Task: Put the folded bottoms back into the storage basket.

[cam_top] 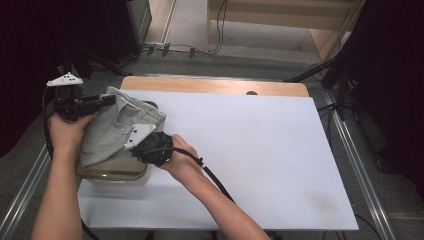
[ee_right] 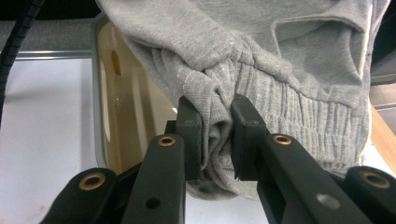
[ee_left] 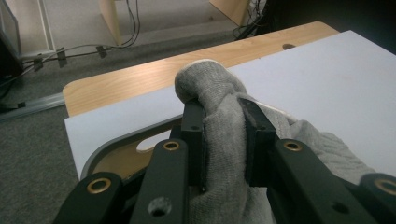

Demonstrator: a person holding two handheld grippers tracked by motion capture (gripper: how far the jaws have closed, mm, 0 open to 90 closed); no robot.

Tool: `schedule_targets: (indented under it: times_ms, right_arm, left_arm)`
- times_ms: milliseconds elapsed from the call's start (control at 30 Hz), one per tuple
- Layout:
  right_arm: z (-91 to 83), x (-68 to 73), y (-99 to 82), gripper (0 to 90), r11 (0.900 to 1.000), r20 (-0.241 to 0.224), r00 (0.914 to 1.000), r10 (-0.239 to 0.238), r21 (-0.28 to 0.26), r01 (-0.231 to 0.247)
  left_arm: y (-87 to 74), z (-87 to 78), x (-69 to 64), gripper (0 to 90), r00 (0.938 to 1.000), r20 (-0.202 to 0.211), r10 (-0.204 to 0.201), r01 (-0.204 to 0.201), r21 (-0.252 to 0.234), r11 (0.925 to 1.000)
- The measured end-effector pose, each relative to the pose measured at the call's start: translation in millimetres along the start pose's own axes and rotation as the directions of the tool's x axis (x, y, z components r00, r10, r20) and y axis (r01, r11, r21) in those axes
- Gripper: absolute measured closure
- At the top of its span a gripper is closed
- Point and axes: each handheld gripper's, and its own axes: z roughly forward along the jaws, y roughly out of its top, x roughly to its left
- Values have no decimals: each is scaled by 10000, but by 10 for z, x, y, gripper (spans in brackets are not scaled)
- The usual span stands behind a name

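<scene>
**Grey knitted cotton garment, held over tray at table's nine-o'clock edge**

Grey knitted cotton garment (cam_top: 115,131) with a ribbed elastic band and a patch pocket: bunched, draped across a shallow rounded-rectangle tray (cam_top: 117,172) with grey rim and tan wooden floor. The tray sits on the white rectangular table board (cam_top: 260,155) at the board's nine-o'clock side; a light wooden strip (cam_top: 215,85) runs along the board's twelve-o'clock edge.

Left gripper (cam_top: 107,100): black, two-jawed, at the garment's ten-o'clock corner. In the left gripper view (ee_left: 224,140) its jaws are clamped on a thick fold of the cloth, which bulges above the tips.

Right gripper (cam_top: 142,142): black, with grey three-cornered plate, at the garment's four-o'clock edge. In the right gripper view (ee_right: 217,137) its jaws are pressed on the gathered ribbed band, cloth pinched between the pads; the tray's floor lies open at nine o'clock of the jaws.

Black ribbed cable (cam_top: 212,175): trails from the right gripper toward five o'clock along the forearm.
</scene>
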Motion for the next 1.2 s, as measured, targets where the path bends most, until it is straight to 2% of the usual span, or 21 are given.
schedule_targets:
  times_ms: [500, 567, 600, 633, 667, 700, 733, 767, 800, 867, 900, 933, 1067, 1200]
  right_arm:
    - [154, 40, 62, 737, 9998, -300, 9993, 206, 41, -205]
    - [173, 36, 63, 691, 9995, -473, 9984, 312, 68, -309]
    - [178, 27, 57, 579, 9991, -584, 9974, 432, -2, -432]
    - [181, 13, 51, 438, 9972, -758, 9945, 724, -137, -736]
    - [181, -3, 46, 318, 9945, -804, 9916, 1013, -176, -1030]
    - [177, -17, 41, 200, 9915, -654, 9898, 1263, -223, -1280]
    - [165, -30, 34, 140, 9903, -405, 9899, 1359, -240, -1369]
    - [147, -46, 27, 129, 9888, -145, 9891, 1463, -280, -1467]
    - [127, -66, 16, 80, 9872, -38, 9880, 1545, -384, -1545]
    - [92, -119, -3, 62, 9804, -154, 9817, 1898, -509, -1904]
    - [77, -147, -15, 10, 9765, -283, 9780, 2068, -564, -2081]
    - [68, -169, -25, 0, 9728, -226, 9746, 2230, -587, -2239]
    - [14, -215, -81, 0, 9770, 140, 9782, 2071, -548, -2060]
    - [-69, -232, -180, 0, 9837, -6, 9844, 1758, -376, -1757]
  left_arm:
    - [-48, -71, 95, 742, 9990, -440, 82, -69, 294, 9995]
    - [-68, -64, 105, 733, 9985, -520, 184, -164, 403, 9991]
    - [-81, -52, 112, 688, 9988, -461, 181, -158, 493, 9987]
    - [-93, -31, 123, 552, 9988, -480, 44, -15, 609, 9981]
    - [-100, -16, 135, 371, 9980, -625, -63, 106, 696, 9975]
    - [-111, -8, 146, 229, 9982, -559, -216, 252, 651, 9976]
    - [-118, -1, 154, 135, 9982, -428, -427, 451, 578, 9973]
    - [-117, 3, 151, 59, 9977, -417, -536, 559, 568, 9968]
    - [-114, 4, 138, 10, 9977, -431, -515, 537, 532, 9971]
    - [-106, 1, 109, 0, 9984, -268, -490, 500, 406, 9979]
    - [-100, 0, 91, 0, 9988, -160, -473, 479, 353, 9982]
    - [-93, 0, 73, 0, 9989, -48, -460, 461, 313, 9984]
    - [-74, 3, -14, 0, 9993, 252, -293, 289, 167, 9994]
    - [-72, -7, -117, 0, 9979, 644, -92, 90, 33, 10000]
